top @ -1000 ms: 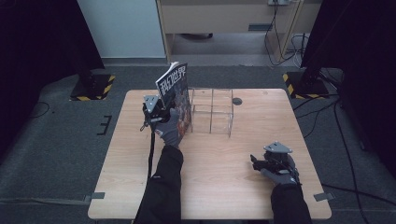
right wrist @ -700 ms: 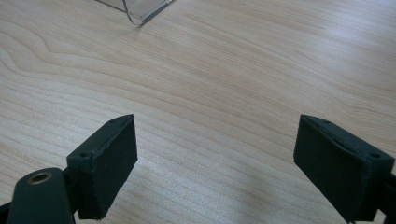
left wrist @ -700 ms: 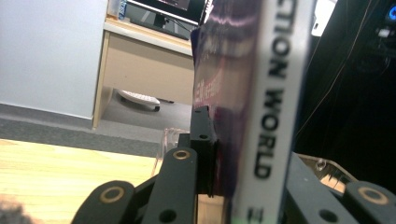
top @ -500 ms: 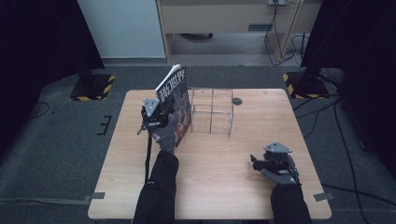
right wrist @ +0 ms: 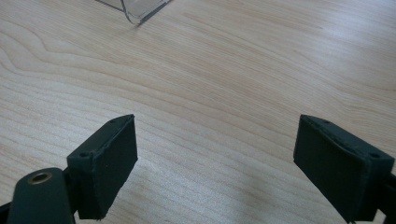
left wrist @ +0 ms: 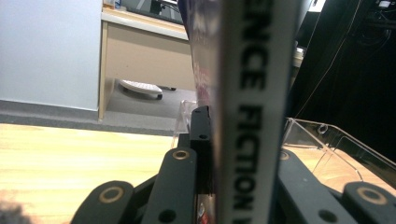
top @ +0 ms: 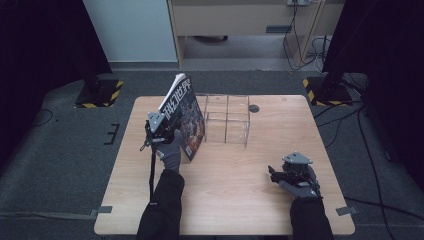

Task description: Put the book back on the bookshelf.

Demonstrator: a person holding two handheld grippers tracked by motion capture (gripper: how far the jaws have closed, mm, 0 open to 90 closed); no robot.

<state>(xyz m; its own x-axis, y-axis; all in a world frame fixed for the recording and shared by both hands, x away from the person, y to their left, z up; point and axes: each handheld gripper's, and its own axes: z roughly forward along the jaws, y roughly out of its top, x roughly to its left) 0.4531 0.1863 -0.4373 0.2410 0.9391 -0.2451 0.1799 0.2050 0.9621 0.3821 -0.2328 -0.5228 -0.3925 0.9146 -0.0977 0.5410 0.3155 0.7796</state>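
1. My left gripper (top: 167, 131) has its jaws clamped on the spine edge of a magazine (top: 184, 116); in the left gripper view the white spine (left wrist: 252, 112) stands upright between the black jaws, with its lettering running down it.
2. The magazine is tilted, top leaning away to the left, lower corner close to the wooden table (top: 230, 185). It sits just left of the clear acrylic rack (top: 227, 119), near the table's far edge.
3. My left hand (top: 170, 150), gloved in grey, wraps the gripper from below, forearm reaching straight forward.
4. My right gripper (right wrist: 215, 163) has its jaws spread wide with bare tabletop between them.
5. The right hand (top: 297, 177) rests low near the table's near right corner, gripper pointing left, well apart from the rack.
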